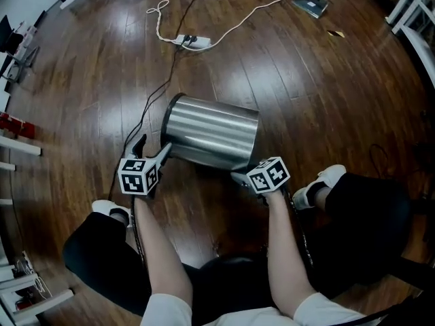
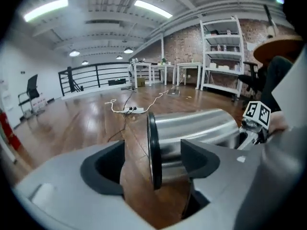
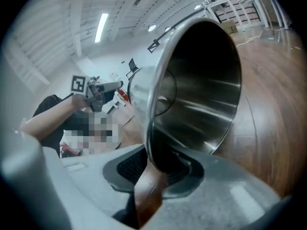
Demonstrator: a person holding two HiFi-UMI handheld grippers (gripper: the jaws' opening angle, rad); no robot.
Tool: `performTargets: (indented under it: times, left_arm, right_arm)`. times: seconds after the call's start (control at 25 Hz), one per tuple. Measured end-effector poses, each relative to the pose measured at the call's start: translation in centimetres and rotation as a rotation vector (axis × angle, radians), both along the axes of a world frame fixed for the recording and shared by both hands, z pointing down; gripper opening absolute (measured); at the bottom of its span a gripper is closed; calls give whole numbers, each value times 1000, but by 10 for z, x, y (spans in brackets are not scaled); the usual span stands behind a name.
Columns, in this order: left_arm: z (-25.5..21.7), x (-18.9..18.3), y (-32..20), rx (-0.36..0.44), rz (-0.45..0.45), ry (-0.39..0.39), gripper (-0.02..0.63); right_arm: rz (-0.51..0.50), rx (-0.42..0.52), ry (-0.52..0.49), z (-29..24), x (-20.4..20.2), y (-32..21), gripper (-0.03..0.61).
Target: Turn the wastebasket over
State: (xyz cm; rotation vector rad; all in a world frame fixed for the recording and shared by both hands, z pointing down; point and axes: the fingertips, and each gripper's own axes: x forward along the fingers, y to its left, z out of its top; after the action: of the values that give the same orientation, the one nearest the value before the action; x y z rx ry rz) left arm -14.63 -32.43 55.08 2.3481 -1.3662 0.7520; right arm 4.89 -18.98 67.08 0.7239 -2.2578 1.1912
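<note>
The wastebasket (image 1: 212, 133), a brushed steel cylinder, lies on its side on the wooden floor, black-ringed base to the left and open mouth to the right. My left gripper (image 1: 153, 148) is at the base end with its jaws wide open. In the left gripper view the black base ring (image 2: 152, 150) stands between the jaws of the left gripper (image 2: 151, 163) and neither pad presses on it. My right gripper (image 1: 238, 177) is at the mouth end. The right gripper view shows the right gripper (image 3: 152, 169) shut on the thin steel rim (image 3: 149, 143), with the shiny interior (image 3: 206, 95) above.
A white power strip (image 1: 192, 42) with black and white cables lies on the floor beyond the bin. A flat grey device (image 1: 310, 3) sits farther back. White furniture legs (image 1: 406, 5) stand at the right. The person's shoes (image 1: 321, 182) flank the grippers.
</note>
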Motion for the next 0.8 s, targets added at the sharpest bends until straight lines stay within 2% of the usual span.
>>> performTargets:
  times: [0.08,0.12,0.16,0.2,0.28,0.36,0.4,0.44,0.48,0.52,0.6,0.72,0.8]
  left_arm:
    - [12,0,2,4,-70,187,370]
    - [13,2,1,17,-105,278,280]
    - [13,4,0,27,-123,343,155]
    - [12,8,-2,34,-124,380,95]
    - [11,12,-8,45,-112,407,94]
    - [10,20,-13,44,-74,403,109]
    - [12,28,-14,37,-34,386,137]
    - [14,36,-14,29,7,365,191]
    - [15,43,-14,26,32,354,206]
    - [14,45,-16,28,35,365,185]
    - [12,42,-20,30,-2,435,156]
    - [10,37,-22,3,-45,537,124]
    - [10,36,-21,-6,-53,586,107]
  right_arm:
    - [-27,-2,1,-2,12,4,77]
    - [-44,8,1,-3,17,5,75]
    - [-58,24,3,-5,21,6,75]
    - [-65,41,6,-6,25,6,74]
    - [-58,68,9,-9,29,3,74]
    - [-52,83,19,-12,32,-2,74]
    - [-54,83,27,-13,34,-4,74]
    - [-57,78,35,-14,36,-4,74]
    - [-59,69,43,-13,38,-4,74]
    - [-57,59,54,-11,42,-3,75]
    - [-69,30,106,-4,49,2,77]
    - [-132,-9,212,5,61,13,77]
    - [-132,-2,218,-2,67,10,80]
